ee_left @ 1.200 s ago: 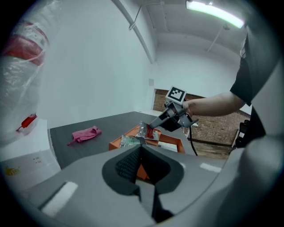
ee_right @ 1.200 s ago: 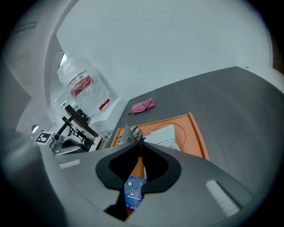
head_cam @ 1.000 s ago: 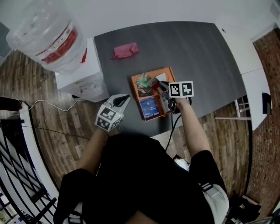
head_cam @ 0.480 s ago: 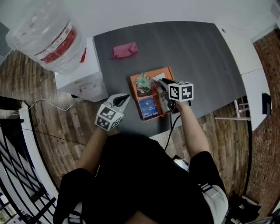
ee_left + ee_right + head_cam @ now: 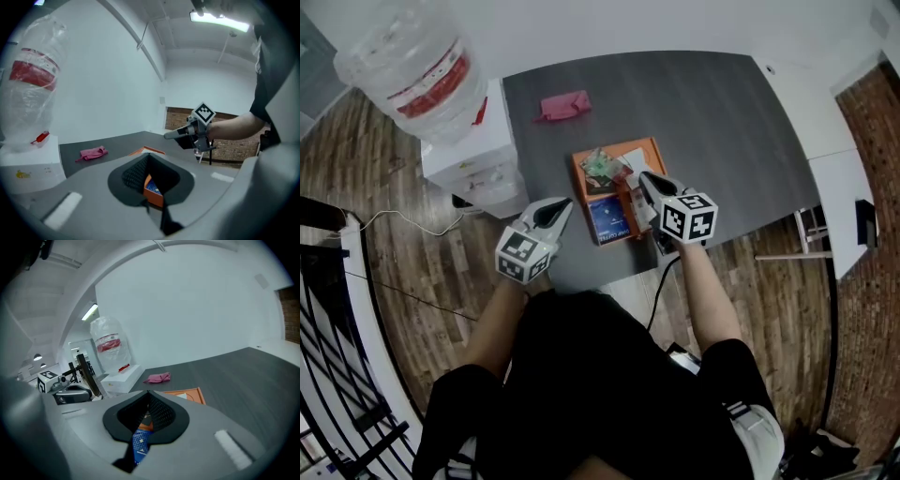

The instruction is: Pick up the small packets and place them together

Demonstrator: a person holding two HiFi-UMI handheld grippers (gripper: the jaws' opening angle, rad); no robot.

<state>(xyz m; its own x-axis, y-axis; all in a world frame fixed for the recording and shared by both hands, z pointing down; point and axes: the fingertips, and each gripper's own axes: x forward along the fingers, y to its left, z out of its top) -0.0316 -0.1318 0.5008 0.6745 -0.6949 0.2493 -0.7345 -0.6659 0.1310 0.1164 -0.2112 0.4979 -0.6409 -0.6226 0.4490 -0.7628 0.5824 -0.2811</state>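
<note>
**A:** What did we find from the head view?

**B:** We saw a dark grey table (image 5: pixel 722 122) with an orange tray (image 5: pixel 652 147) by its near edge. In the tray lay a green packet (image 5: pixel 602 169) at the far left, a white packet (image 5: pixel 633 157) just right of it, and a blue packet (image 5: pixel 607 217) at the near left. The left gripper (image 5: pixel 559 210) hung just left of the tray. The right gripper (image 5: pixel 645 180) hung over the tray's right side. A pink cloth (image 5: pixel 563 106) lay well beyond the tray. Left of the table, a water bottle (image 5: pixel 412 66) stood on a white dispenser (image 5: pixel 483 155).

**A:** And the left gripper view?

**B:** We found the left gripper (image 5: pixel 149 157) with its fingers pressed together at the tips and nothing between them. Through the gap behind the tips we made out the tray's orange rim and a bit of the blue packet (image 5: pixel 151 187). The right gripper (image 5: pixel 168 135) hovered above the table on the right. The pink cloth (image 5: pixel 93 153) lay far off to the left.

**A:** The right gripper view?

**B:** There we saw the right gripper (image 5: pixel 147 393) with its tips also meeting, pinching nothing. The blue packet (image 5: pixel 139 446) showed below through the gap, and the tray (image 5: pixel 194 394) stretched just beyond. The pink cloth (image 5: pixel 158 378) lay farther off. At the far left, the bottle (image 5: pixel 108 348) stood on the dispenser (image 5: pixel 123 375).
</note>
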